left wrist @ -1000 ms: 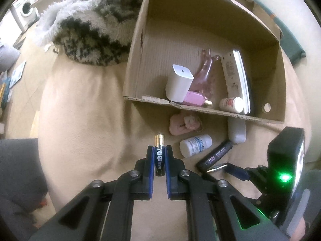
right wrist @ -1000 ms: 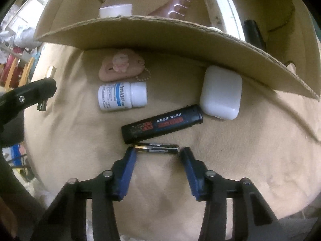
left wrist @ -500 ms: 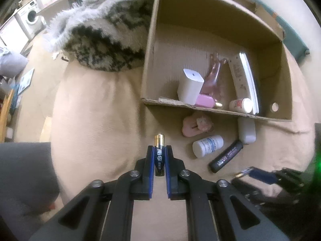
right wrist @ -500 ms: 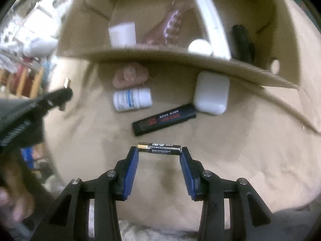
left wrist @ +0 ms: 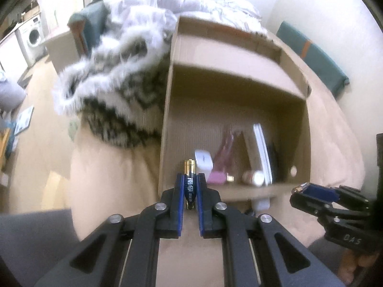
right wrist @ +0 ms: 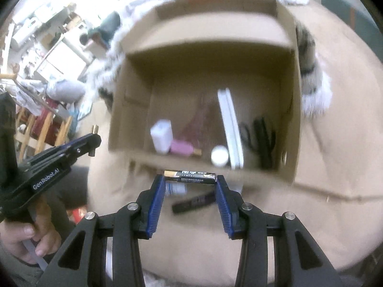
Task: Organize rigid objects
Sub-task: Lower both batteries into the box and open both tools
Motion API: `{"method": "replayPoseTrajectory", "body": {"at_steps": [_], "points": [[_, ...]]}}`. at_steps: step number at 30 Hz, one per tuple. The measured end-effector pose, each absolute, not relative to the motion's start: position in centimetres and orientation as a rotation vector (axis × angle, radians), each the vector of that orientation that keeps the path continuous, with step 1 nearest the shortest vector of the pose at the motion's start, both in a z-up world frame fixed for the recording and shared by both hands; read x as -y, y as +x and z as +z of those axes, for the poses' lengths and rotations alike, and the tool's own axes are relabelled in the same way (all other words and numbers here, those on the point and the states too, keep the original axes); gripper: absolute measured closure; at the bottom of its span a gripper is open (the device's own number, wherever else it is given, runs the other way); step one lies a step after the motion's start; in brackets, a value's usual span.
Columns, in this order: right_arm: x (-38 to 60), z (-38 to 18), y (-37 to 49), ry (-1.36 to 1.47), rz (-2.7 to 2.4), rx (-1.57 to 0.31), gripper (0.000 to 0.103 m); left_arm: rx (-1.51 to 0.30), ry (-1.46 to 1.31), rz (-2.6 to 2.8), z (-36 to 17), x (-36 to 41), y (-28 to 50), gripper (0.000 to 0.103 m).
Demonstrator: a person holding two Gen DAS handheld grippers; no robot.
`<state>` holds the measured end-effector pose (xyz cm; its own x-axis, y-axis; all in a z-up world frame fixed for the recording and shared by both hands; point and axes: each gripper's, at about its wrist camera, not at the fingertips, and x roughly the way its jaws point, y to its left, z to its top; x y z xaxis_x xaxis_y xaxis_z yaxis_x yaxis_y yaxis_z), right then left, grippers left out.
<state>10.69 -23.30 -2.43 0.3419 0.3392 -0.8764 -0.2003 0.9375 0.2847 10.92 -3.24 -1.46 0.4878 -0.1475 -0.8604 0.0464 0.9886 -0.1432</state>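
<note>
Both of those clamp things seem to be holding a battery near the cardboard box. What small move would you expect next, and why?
Probably carry the right gripper forward over the cardboard box's near wall and let go. Its battery is pinched end to end, lifted off the cushion and just short of that wall, and sorted items already lie inside. The left gripper, shut on its own battery, would likely follow.

Home: washing machine (left wrist: 33, 37) in background, furry blanket (left wrist: 115, 76), wooden chairs (right wrist: 36, 129).

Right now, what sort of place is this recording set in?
Most likely a lived-in home, perhaps a bedroom or laundry corner: a washing machine stands at the back, a furry blanket is heaped on a soft beige surface, and a cardboard box holds small household items.
</note>
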Motion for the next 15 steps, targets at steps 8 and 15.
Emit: {"method": "replayPoseTrajectory", "body": {"at_steps": [8, 15], "points": [[22.3, -1.2, 15.0, 0.141, 0.332, -1.052, 0.059, -1.033, -0.006, -0.121, -0.3, 3.5, 14.7, 0.094], [22.9, -5.6, 18.0, 0.222, 0.315, -1.102, 0.058, -1.049, -0.004, -0.199, -2.9, 4.8, 17.6, 0.094]]}}
